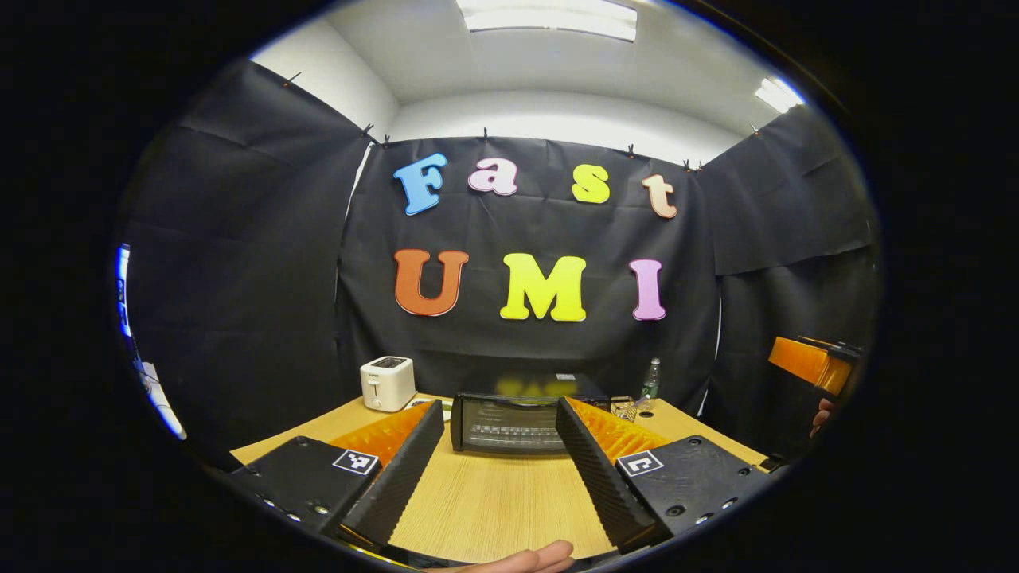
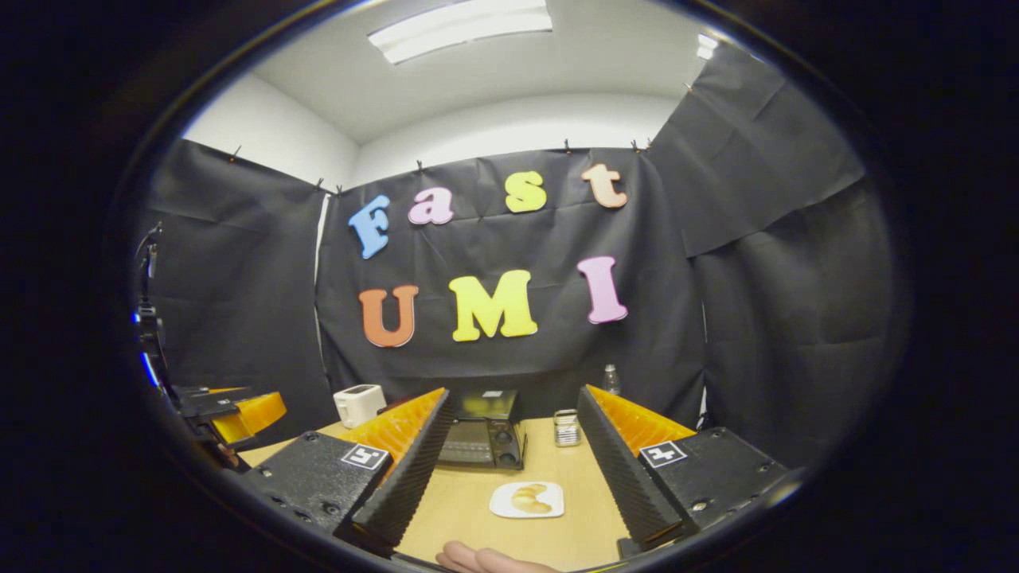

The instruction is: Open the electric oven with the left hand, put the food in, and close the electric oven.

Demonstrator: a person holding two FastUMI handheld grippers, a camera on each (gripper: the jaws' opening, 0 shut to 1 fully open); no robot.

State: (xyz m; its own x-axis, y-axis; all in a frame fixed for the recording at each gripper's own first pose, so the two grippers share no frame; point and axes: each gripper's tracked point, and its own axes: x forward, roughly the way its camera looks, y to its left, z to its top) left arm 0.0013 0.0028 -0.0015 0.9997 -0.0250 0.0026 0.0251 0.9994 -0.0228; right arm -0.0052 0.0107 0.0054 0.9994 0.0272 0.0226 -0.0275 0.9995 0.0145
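A black electric oven (image 1: 509, 426) stands on the wooden table (image 1: 493, 501) with its glass door closed. My left gripper (image 1: 499, 406) is open, well short of the oven, with its fingers framing the door and nothing between them. In the right gripper view the oven (image 2: 482, 439) sits at centre left. A croissant (image 2: 529, 497) lies on a white plate (image 2: 503, 506) in front of it. My right gripper (image 2: 513, 394) is open and empty, held back from the plate. The right gripper (image 1: 812, 362) also appears at the far right of the left gripper view.
A white toaster (image 1: 388, 383) stands left of the oven and a clear bottle (image 1: 651, 379) behind it on the right. A small metal holder (image 2: 566, 427) sits right of the oven. A person's fingers (image 2: 486, 559) show at the bottom edge.
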